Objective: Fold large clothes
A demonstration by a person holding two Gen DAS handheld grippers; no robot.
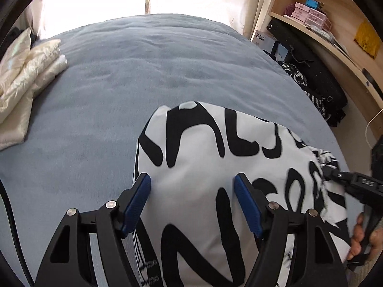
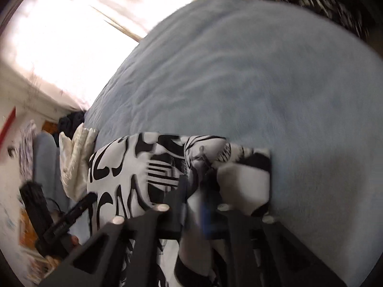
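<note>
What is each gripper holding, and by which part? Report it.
Right gripper pinches the black-and-white garment at a bunched fold near its edge. Left gripper is open, holding nothing.

Cream bedding (image 1: 26,76) beside wooden shelf (image 1: 318,35)

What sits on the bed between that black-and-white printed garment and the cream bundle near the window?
Nothing: in the left wrist view, only bare blue-grey bedspread separates the printed garment from the cream bundle.

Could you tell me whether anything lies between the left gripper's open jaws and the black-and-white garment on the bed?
Nothing visible does. The left gripper hangs open directly over the black-and-white garment, with only fabric below it.
</note>
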